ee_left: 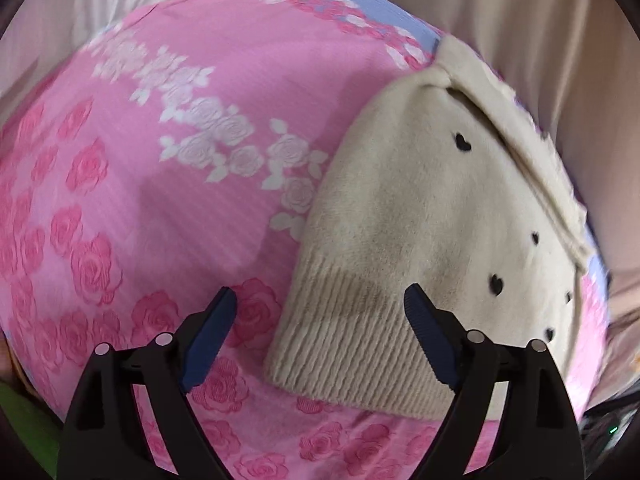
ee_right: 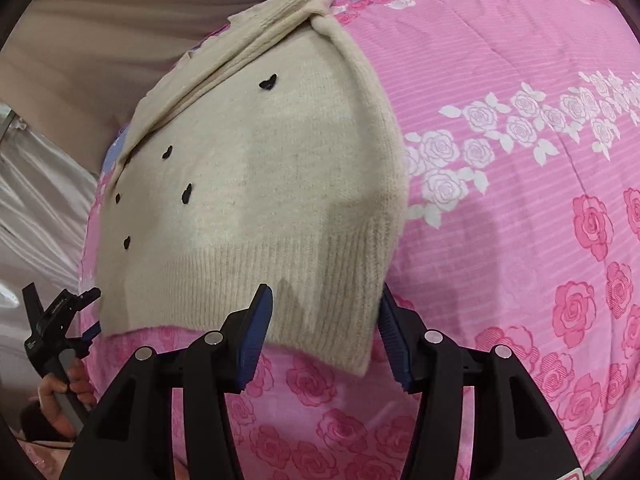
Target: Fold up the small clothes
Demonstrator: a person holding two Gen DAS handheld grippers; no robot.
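Note:
A small cream knit sweater point(ee_left: 420, 216) with little black hearts lies folded on a pink rose-print bedspread point(ee_left: 160, 160). Its ribbed hem faces me and a sleeve is folded over its far side. My left gripper point(ee_left: 320, 320) is open and empty, just above the hem's left corner. In the right wrist view the sweater point(ee_right: 260, 184) fills the left half. My right gripper point(ee_right: 326, 320) is open, its jaws standing on either side of the hem's right corner without closing on it. The left gripper point(ee_right: 86, 312) shows at the sweater's far hem corner, held by a hand.
The bedspread point(ee_right: 500, 200) spreads wide beside the sweater. Beige and white fabric point(ee_left: 520, 20) lies beyond the bed's far edge. A green object point(ee_left: 20, 420) sits at the lower left edge of the left wrist view.

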